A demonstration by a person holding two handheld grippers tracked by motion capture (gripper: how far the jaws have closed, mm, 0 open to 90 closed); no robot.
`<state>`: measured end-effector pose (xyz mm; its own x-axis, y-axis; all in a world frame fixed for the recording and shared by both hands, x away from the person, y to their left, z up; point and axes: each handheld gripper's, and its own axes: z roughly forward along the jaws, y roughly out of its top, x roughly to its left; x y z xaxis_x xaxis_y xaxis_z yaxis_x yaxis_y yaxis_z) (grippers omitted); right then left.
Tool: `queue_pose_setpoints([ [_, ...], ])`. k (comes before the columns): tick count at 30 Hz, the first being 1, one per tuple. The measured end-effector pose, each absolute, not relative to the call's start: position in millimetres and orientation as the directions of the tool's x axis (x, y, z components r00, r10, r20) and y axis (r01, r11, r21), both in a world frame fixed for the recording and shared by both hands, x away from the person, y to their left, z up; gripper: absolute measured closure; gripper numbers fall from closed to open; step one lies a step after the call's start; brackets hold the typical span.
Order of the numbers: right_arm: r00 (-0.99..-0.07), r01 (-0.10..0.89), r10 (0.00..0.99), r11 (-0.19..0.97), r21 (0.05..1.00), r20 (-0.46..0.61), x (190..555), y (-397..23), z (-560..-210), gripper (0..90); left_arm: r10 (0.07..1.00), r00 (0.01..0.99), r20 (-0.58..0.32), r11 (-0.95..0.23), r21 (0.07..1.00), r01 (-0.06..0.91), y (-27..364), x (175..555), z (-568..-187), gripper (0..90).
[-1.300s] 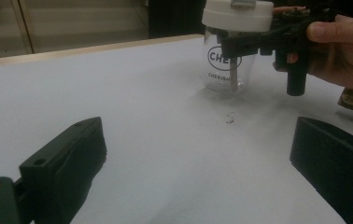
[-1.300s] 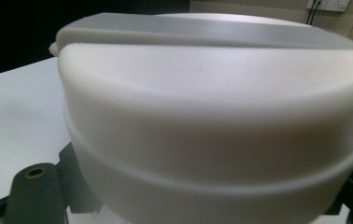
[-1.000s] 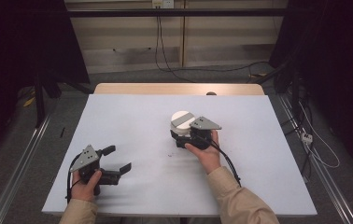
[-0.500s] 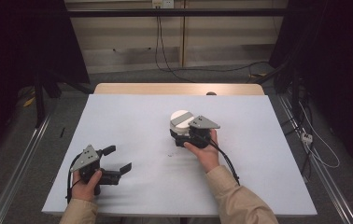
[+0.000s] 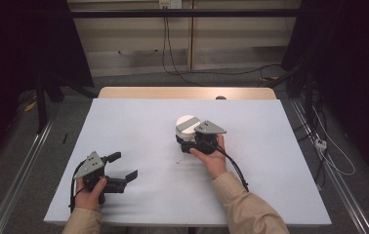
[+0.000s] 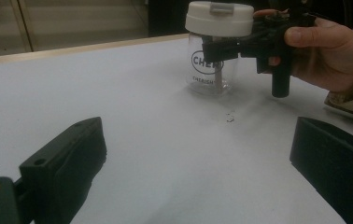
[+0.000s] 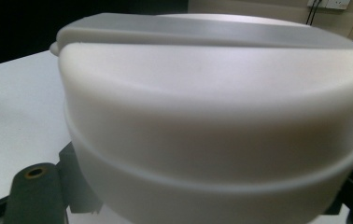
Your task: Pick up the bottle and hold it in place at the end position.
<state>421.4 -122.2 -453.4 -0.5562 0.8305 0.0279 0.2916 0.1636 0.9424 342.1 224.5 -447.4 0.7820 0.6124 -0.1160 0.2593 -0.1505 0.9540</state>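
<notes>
Two grippers over white table (image 5: 138, 122). Nearest, at front left corner: left gripper (image 5: 122, 168), held in left hand (image 5: 91, 192), jaws spread wide with bare tabletop between, grasping nothing. Farther in, near table centre: right gripper (image 5: 186, 141) in right hand (image 5: 211, 157), jaws clamped on clear jar (image 6: 210, 65) just under white screw lid (image 6: 219, 17). Jar upright, base on table, black lettering on glass. A few dark specks (image 6: 229, 117) on tabletop just in front of jar. Beyond, wooden table edge (image 5: 187, 92), then cables (image 5: 173, 53) on floor.
</notes>
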Motion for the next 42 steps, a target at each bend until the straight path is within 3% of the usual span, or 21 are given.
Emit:
queue_pose_setpoints([
  [42, -0.577, 0.290, 0.817, 0.193, 0.937, 0.010, 420.7, -126.5, -457.0, 18.5, 0.605, 0.784, -0.135, -0.147, 0.950, 0.277, 212.3, 346.3, -447.5, 3.3],
])
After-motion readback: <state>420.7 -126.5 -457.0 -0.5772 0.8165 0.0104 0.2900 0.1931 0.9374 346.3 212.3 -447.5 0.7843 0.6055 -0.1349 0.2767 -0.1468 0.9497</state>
